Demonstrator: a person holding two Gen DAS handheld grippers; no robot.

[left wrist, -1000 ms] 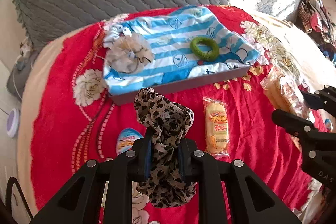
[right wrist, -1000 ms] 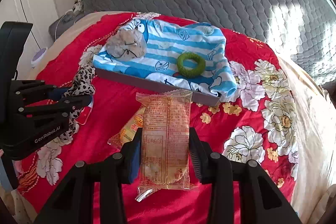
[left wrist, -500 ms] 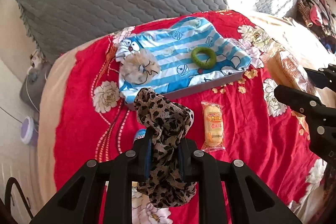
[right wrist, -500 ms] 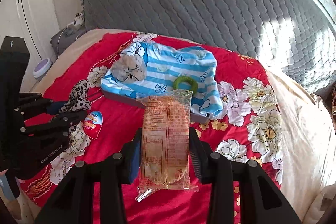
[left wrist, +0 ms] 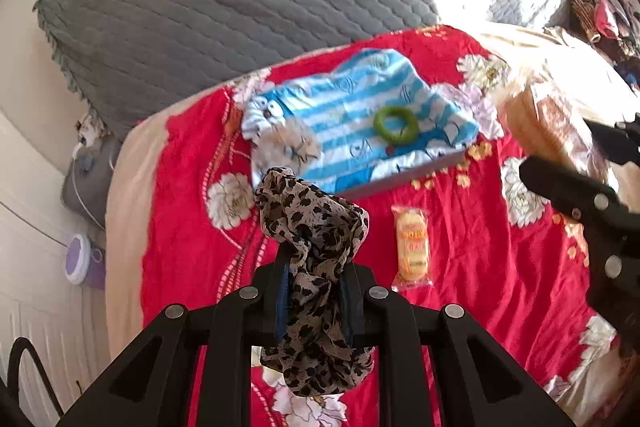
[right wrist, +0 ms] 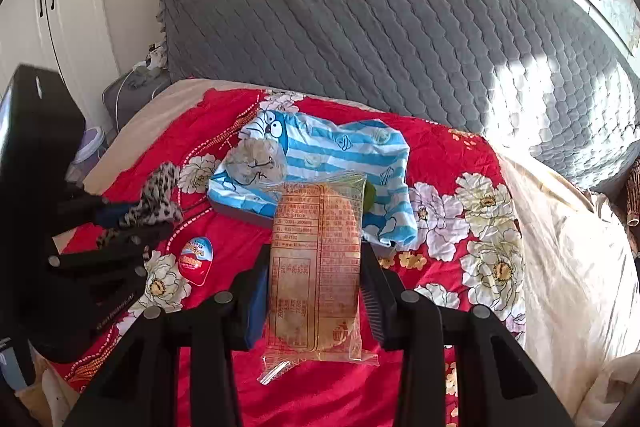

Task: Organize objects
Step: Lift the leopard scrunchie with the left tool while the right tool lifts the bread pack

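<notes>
We judge the sorting partly done: our left gripper (left wrist: pixel 314 301) pinches a leopard-print scrunchie (left wrist: pixel 314 239), our right gripper (right wrist: pixel 316 291) a wrapped pastry packet (right wrist: pixel 316 267), both above the bed (right wrist: pixel 452 155), while a small cake packet (left wrist: pixel 412 247) and chocolate egg (right wrist: pixel 196 259) await.

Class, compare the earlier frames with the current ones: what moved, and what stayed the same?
Both grippers rose and drew back from the bed, so the striped cloth looks smaller. Unchanged: left gripper clamps the leopard scrunchie, right gripper clamps the snack packet; green ring unmoved.
</notes>
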